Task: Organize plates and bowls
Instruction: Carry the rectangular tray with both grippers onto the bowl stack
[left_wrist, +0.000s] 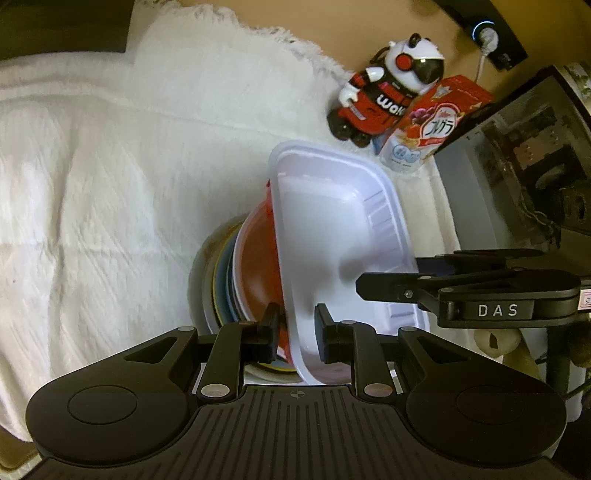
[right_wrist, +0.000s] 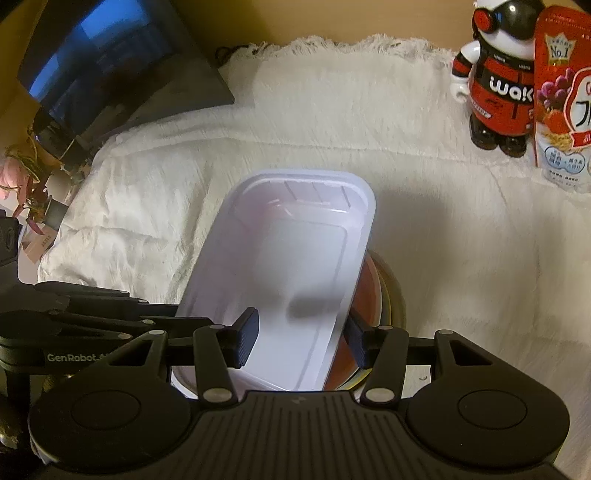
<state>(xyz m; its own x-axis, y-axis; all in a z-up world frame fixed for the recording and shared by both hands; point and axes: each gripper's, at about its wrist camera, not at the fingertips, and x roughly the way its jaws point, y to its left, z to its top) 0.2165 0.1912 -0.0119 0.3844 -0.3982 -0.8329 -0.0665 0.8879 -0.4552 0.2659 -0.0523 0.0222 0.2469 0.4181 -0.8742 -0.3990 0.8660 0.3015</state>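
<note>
Straddling white tray (left_wrist: 332, 229) rims atop bowl stack (left_wrist: 255, 266): both grippers' fingers (left_wrist: 272, 328) parted, ungripped; center tray, then withdraw.

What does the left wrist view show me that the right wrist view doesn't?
Only the left wrist view shows the wall socket and the dark cabinet beside the table. Only the right wrist view shows the dark screen and the pink plant. Both show the white tray lying on the stack of bowls, each gripper's fingers open astride one tray wall, plus the toy figure, the cereal bag and the white cloth.
</note>
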